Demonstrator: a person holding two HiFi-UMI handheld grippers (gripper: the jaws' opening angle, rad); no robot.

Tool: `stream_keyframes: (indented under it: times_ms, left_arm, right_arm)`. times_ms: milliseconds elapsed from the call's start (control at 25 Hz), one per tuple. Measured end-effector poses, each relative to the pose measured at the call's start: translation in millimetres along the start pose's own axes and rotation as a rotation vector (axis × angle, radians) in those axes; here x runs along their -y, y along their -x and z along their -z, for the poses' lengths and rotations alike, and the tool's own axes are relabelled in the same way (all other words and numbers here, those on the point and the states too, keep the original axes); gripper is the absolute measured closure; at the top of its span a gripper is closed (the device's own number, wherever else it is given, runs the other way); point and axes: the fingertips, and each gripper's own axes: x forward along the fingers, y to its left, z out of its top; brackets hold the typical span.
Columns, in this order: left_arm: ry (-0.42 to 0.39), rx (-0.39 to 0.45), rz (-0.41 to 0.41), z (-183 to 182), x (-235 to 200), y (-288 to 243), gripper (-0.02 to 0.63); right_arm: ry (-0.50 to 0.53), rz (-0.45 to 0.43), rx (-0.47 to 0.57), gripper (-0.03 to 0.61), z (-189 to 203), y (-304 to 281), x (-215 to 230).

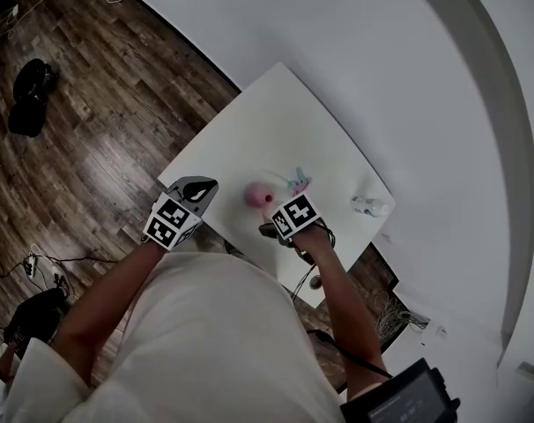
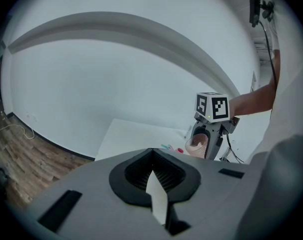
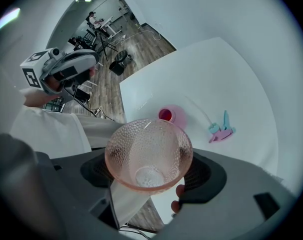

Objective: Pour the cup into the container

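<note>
- Cup [image 3: 149,156]: pinched between the right gripper's [image 3: 159,191] jaws, held above the near part of the white table [image 3: 231,79]. Its mouth is turned toward that gripper's camera.
- Nothing shows inside the cup, so the pour looks done.
- Pink container [image 3: 167,115]: stands on the table just beyond the cup, with red showing inside.
- Probably left: setting the cup down.
- Left gripper [image 2: 159,204]: jaws pressed together on nothing, held off to the side.
</note>
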Motion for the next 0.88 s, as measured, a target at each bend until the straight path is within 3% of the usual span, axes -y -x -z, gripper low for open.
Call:
stream_keyframes:
  times_ms: [880]
  left_arm:
    - [0.007,0.001,-0.001,3.0,-2.3,1.4,0.603]
  right_arm:
    - [0.012,-0.01,-0.07,0.204,3.3,3.5,-2.6]
